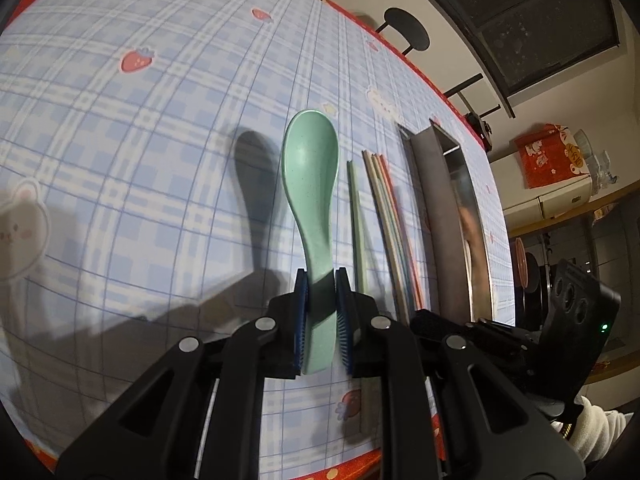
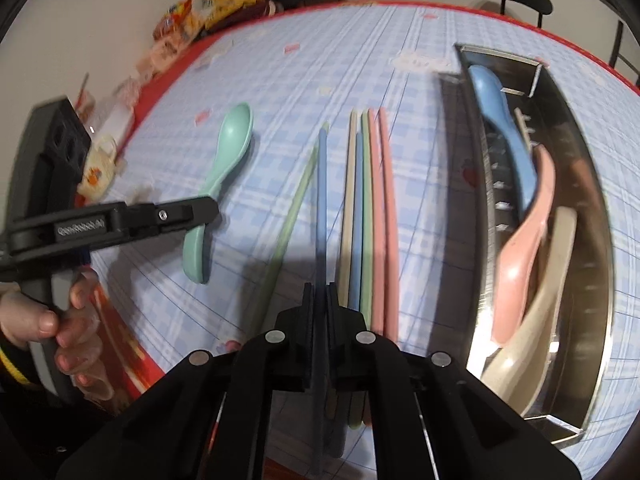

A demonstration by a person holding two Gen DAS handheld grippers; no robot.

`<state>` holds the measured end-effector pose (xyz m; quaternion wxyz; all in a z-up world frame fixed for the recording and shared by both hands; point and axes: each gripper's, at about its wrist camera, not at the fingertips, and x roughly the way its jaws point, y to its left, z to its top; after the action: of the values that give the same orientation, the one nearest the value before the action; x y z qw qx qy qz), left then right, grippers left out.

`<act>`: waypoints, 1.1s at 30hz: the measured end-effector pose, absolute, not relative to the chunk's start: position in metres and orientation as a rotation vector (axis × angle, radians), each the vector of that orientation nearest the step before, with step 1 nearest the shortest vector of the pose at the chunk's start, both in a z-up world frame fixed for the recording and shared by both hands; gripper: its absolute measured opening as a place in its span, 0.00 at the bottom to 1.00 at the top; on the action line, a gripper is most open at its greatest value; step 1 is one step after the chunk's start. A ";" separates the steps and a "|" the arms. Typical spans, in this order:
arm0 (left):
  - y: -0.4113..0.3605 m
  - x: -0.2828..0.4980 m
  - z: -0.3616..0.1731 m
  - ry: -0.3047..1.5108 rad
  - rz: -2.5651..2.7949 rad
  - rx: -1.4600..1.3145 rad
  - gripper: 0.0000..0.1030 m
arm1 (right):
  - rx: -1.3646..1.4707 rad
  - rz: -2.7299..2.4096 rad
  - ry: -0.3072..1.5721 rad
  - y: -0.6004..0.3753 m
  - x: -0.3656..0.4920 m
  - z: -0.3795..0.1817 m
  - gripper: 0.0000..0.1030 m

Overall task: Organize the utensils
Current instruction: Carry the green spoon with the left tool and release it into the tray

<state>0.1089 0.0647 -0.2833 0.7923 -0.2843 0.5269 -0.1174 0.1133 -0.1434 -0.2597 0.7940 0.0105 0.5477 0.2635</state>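
Green spoon (image 1: pixel 310 184) is clamped in your left gripper (image 1: pixel 322 316), blue chopstick (image 2: pixel 322 184) in your right gripper (image 2: pixel 319 320); carry both to the steel tray (image 2: pixel 592 240).

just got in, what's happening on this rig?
A person is sorting utensils with two handheld grippers. The left gripper is shut on the green spoon; the right gripper is shut on a blue chopstick. Blue, pink and beige spoons already lie in the metal tray; other chopsticks remain on the tablecloth.

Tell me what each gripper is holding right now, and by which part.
Left gripper holds the green spoon by its handle. Right gripper holds a blue chopstick near its thick end.
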 end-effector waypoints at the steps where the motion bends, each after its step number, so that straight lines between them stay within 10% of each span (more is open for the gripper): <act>1: 0.066 0.109 -0.282 1.133 -0.250 -0.615 0.17 | 0.034 0.565 1.166 -0.146 0.113 -0.256 0.06; 33: -0.024 0.154 -0.194 1.086 -0.431 -0.523 0.17 | 0.347 0.431 0.822 -0.286 0.111 -0.151 0.06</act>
<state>0.1542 -0.0236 -0.1939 0.8019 -0.2441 0.5069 -0.2012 0.1113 -0.2857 -0.1515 0.8798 0.1666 0.3944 0.2066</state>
